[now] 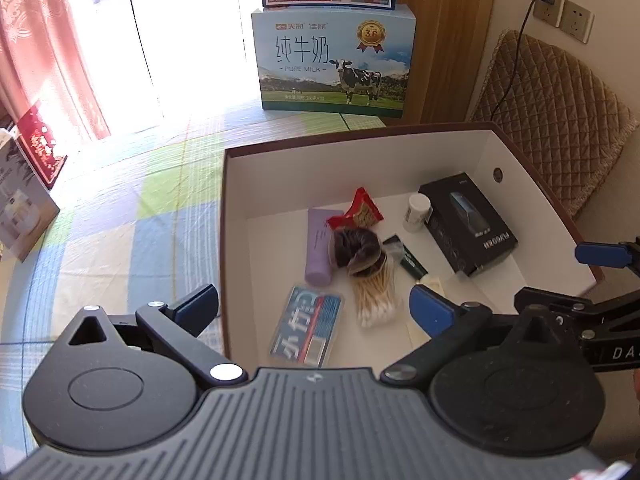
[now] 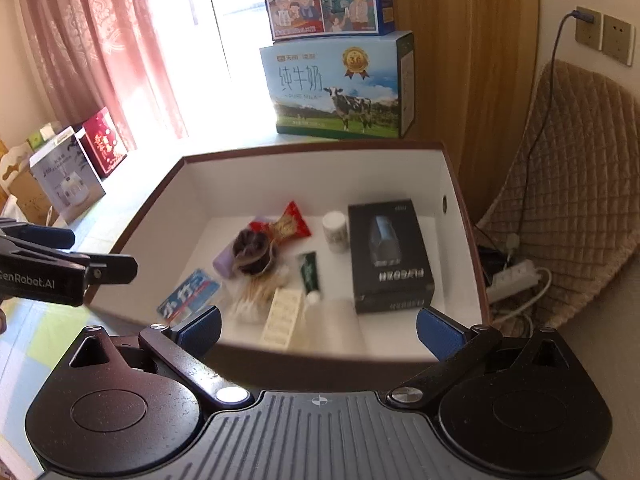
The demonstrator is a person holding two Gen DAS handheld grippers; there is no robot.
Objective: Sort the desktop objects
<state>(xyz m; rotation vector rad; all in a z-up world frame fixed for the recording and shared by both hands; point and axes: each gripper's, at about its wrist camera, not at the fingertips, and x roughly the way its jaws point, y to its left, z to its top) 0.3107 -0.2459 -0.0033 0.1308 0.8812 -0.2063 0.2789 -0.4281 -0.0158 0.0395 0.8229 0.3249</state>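
A brown box with white inside walls [image 1: 360, 160] [image 2: 312, 176] holds a black carton [image 1: 468, 224] [image 2: 390, 256], a white bottle [image 1: 416, 212], a red snack packet [image 1: 360, 212], a purple tube [image 1: 318, 244], a dark hair tie [image 1: 354, 250], cotton swabs [image 1: 376, 296], a blue flat pack [image 1: 308, 328], a green tube [image 2: 310, 272] and a cream strip [image 2: 282, 316]. My left gripper [image 1: 316, 308] [image 2: 88, 252] hangs open over the box's near left corner, holding nothing. My right gripper [image 2: 320, 330] [image 1: 568, 276] stands open above the near wall, also with nothing in it.
The box sits on a checked cloth [image 1: 120, 220]. Two milk cartons [image 1: 334, 60] are stacked behind it. Small gift boxes [image 2: 80, 172] stand at the left by a pink curtain. A quilted chair [image 2: 572, 184], a power strip [image 2: 516, 276] and cables are to the right.
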